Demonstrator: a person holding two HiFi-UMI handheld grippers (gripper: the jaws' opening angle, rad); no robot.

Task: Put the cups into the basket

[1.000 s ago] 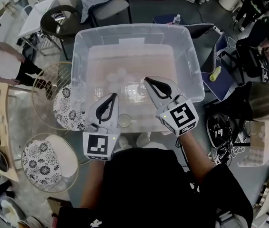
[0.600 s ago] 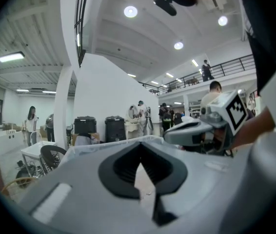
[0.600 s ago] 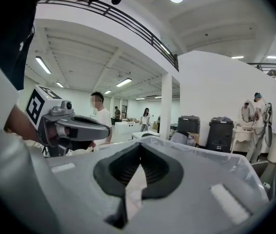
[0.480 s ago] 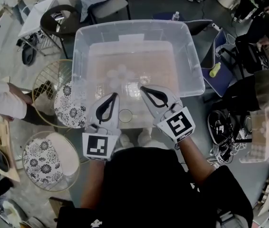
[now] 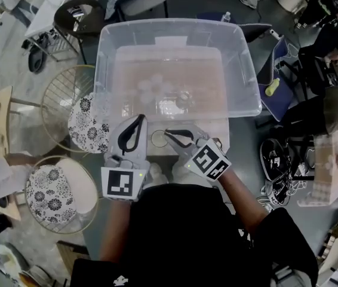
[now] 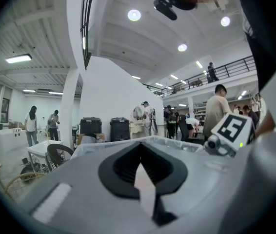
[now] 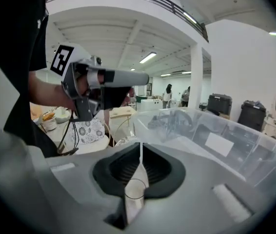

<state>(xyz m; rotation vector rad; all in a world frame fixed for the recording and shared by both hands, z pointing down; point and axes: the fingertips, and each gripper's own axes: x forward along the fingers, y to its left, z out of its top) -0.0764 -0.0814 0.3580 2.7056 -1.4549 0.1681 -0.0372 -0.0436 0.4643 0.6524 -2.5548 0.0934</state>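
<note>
A lone clear cup (image 5: 158, 138) stands on the white surface just in front of the big clear plastic bin (image 5: 240, 70). Several more clear cups (image 5: 151, 87) lie inside the bin. My right gripper (image 5: 169, 133) is shut, empty, and points left with its tips right beside the lone cup. In the right gripper view the cup's rim (image 7: 135, 189) shows just below the closed right gripper (image 7: 140, 147), with the bin (image 7: 235, 130) ahead on the right. My left gripper (image 5: 140, 118) is shut on nothing, left of the cup, and in its own view the left gripper (image 6: 139, 152) points at the bin.
Two round wire baskets with floral cushions (image 5: 88, 124) (image 5: 52, 199) stand left of the bin. A dark chair (image 5: 76, 20) is at the back left and a blue bag (image 5: 279, 94) at the right. People stand around the room.
My right gripper has come back out from over the bin and down, turning left to the lone cup. The left gripper has shifted only slightly.
</note>
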